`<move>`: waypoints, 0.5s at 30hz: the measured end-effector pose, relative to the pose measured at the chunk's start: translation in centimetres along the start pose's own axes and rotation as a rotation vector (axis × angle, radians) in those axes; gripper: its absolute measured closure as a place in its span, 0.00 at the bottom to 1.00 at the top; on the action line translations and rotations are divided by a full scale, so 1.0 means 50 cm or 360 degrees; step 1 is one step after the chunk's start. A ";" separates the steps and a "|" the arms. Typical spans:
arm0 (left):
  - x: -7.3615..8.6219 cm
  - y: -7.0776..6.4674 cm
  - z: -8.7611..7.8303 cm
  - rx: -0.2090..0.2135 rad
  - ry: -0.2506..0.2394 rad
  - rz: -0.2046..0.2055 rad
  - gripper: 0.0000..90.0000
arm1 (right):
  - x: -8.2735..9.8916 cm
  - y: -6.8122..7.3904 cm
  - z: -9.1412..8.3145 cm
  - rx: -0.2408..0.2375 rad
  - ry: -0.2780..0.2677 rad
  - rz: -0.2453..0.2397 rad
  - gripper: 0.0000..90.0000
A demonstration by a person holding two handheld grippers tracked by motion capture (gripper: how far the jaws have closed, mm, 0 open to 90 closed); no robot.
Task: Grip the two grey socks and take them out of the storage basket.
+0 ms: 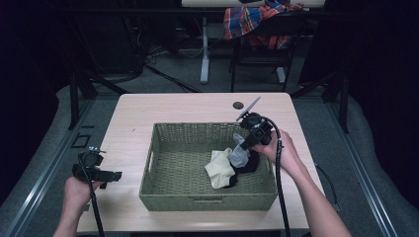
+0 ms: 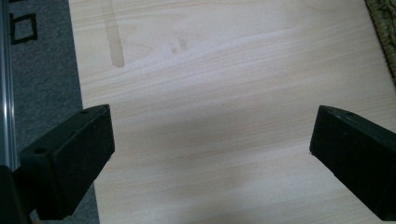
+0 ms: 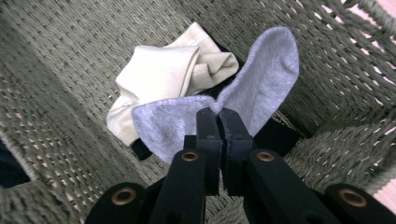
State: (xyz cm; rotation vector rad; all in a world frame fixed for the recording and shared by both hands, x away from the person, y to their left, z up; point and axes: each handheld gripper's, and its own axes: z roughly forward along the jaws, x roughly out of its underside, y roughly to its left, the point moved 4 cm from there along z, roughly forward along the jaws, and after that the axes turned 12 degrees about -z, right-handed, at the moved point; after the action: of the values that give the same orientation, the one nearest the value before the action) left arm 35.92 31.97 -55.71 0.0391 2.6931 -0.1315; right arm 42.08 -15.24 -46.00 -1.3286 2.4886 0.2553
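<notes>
A green woven basket (image 1: 163, 197) stands in the middle of the light wooden table (image 1: 133, 113). Inside it at the right lie a cream sock (image 1: 220, 168) and a black piece of cloth (image 1: 251, 163). My right gripper (image 1: 245, 145) hangs over the basket's right side, shut on a grey sock (image 1: 239, 155). In the right gripper view the jaws are pinched on the fold of the grey sock (image 3: 261, 88), which droops to both sides above the cream sock (image 3: 159, 79). My left gripper (image 1: 116, 175) rests low at the table's left edge, open, with bare tabletop between its jaws (image 2: 210, 140).
A round cable hole (image 1: 238, 105) sits near the table's far edge. Beyond the table stand a chair with a plaid cloth (image 1: 252, 19) and a white table leg (image 1: 204, 49). A metal floor rail (image 1: 44, 173) runs along the left. The basket's corner (image 2: 385, 28) lies to the right in the left gripper view.
</notes>
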 end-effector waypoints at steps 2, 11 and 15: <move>0.001 0.001 -0.002 -0.0005 0.0002 0.0007 0.00 | -0.001 0.001 -0.004 0.0009 -0.0003 -0.0003 0.99; 0.003 0.005 -0.003 -0.0004 -0.0002 -0.0001 0.00 | -0.016 0.005 -0.035 0.0019 -0.0036 -0.0034 0.99; 0.003 0.003 -0.003 0.0000 0.0000 0.0002 0.00 | -0.021 0.006 -0.047 0.0026 -0.0065 -0.0016 0.99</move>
State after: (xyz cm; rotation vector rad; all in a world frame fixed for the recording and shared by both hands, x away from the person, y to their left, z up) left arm 35.74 32.16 -55.63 0.0406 2.6928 -0.1314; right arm 41.94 -14.93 -43.40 -1.3162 2.4445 0.2563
